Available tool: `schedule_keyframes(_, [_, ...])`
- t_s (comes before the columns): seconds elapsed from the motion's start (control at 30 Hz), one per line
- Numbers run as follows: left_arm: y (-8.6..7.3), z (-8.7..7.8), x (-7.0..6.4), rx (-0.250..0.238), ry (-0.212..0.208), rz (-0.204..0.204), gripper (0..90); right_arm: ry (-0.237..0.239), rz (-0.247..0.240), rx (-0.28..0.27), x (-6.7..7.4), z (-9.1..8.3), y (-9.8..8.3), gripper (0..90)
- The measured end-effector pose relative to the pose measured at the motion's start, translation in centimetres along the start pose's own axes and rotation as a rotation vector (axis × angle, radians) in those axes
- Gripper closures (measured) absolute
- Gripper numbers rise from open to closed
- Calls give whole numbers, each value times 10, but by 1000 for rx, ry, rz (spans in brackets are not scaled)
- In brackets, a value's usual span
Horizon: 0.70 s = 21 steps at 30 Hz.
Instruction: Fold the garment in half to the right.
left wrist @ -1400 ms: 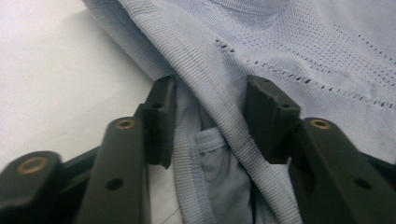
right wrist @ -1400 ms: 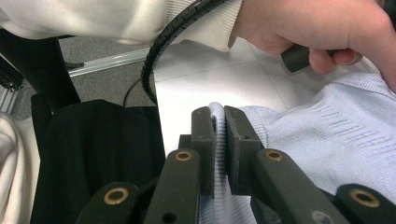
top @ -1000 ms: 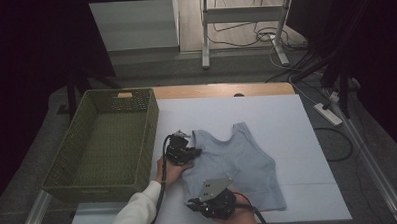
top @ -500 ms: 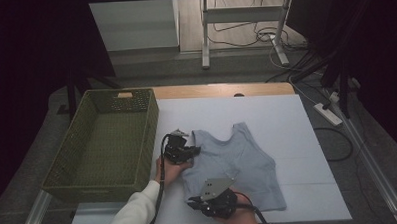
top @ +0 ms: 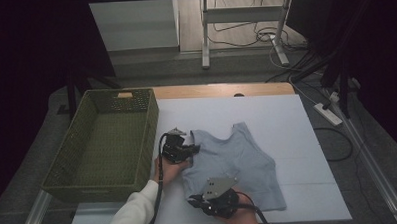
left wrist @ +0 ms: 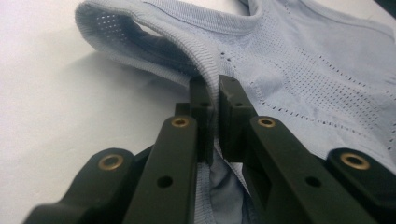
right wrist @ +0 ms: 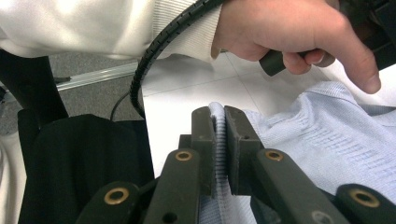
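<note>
- Dark floor with loose cables surrounds your table, whose white top carries everything you are working on.
- Just left of your left gripper, the green woven basket stands on the table's left part, its near wall close to your sleeve.
- Ahead and to the right of both grippers, the light blue top lies spread flat on the white surface, straps pointing away from you.
- Your left gripper has its jaws pressed together on the ribbed edge of the top's armhole, at the garment's left side; the knit stands up in a fold right in front of the jaws.
- Your right gripper pinches the ribbed hem at the garment's near left corner, cloth showing between the pads.
- From the right gripper view, your left hand sits beyond the jaws, wrapped round its gripper's handle, cable looping off it.
</note>
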<state>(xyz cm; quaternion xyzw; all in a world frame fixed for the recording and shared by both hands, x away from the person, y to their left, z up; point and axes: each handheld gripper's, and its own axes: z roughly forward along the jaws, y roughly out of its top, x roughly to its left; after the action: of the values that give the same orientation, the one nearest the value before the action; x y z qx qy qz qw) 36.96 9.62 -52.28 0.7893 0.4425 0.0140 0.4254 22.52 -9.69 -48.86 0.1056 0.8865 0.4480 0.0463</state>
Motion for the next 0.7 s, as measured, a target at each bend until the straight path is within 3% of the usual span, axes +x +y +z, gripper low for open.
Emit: schedule_keyframes(0.7, [4,-13,-4,-48,-10,-7,853,-18,-10,-55,4,-4,3,831])
